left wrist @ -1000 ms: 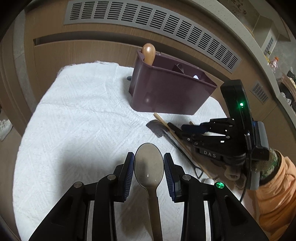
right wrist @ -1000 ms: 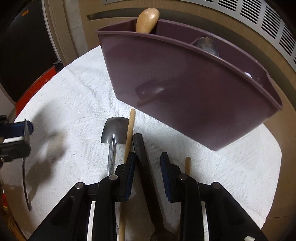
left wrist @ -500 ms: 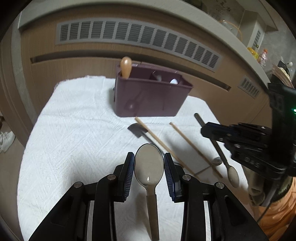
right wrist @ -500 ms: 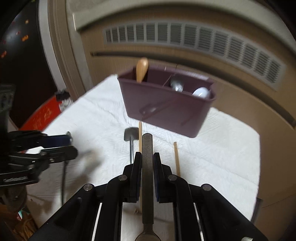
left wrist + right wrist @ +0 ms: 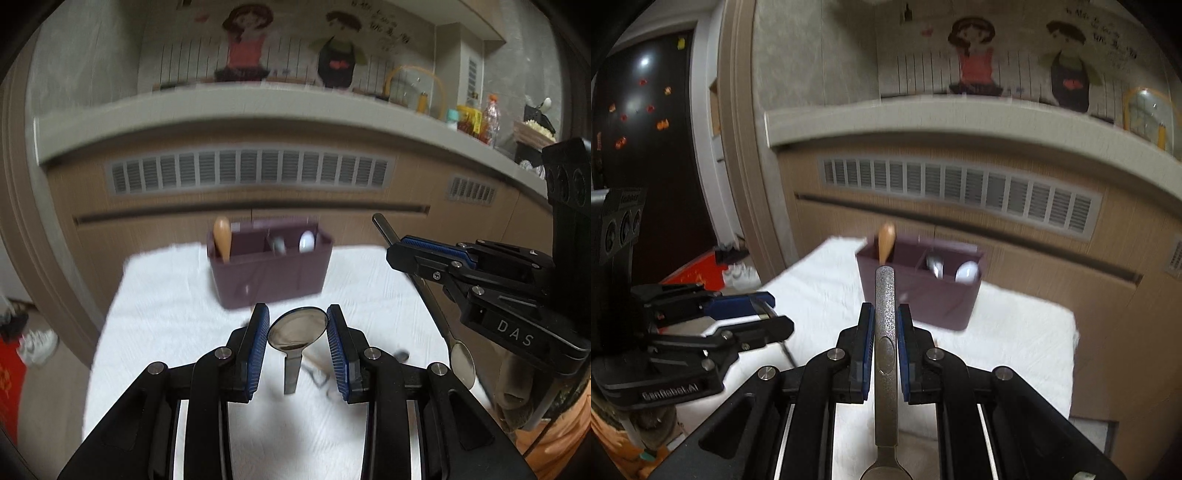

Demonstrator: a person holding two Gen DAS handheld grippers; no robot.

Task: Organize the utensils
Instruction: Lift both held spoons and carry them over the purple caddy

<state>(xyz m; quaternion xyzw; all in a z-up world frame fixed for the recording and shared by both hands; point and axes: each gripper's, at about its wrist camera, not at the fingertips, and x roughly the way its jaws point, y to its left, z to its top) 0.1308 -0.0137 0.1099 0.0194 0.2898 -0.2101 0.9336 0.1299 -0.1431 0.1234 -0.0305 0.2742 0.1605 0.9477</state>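
Note:
My left gripper (image 5: 297, 326) is shut on a metal spoon (image 5: 298, 329) by its bowl, held above the white towel (image 5: 166, 295). My right gripper (image 5: 885, 328) is shut on the dark handle of a second spoon (image 5: 884, 332), handle end pointing forward; it also shows in the left wrist view (image 5: 424, 284), bowl hanging down. The maroon utensil caddy (image 5: 269, 273) stands at the towel's far side, also in the right wrist view (image 5: 919, 291). It holds a wooden spoon (image 5: 222, 236) in its left compartment and two spoon ends in the right. Both grippers are well back from it.
A wooden cabinet with a vent grille (image 5: 251, 171) rises behind the table under a grey counter ledge (image 5: 236, 107). Some utensils lie blurred on the towel behind my left fingers (image 5: 317, 369). The towel's right edge (image 5: 1071, 350) drops off near the cabinet.
Both grippers have lifted and pulled back from the caddy, each carrying its spoon. The right gripper closed on the dark-handled spoon and raised it off the towel.

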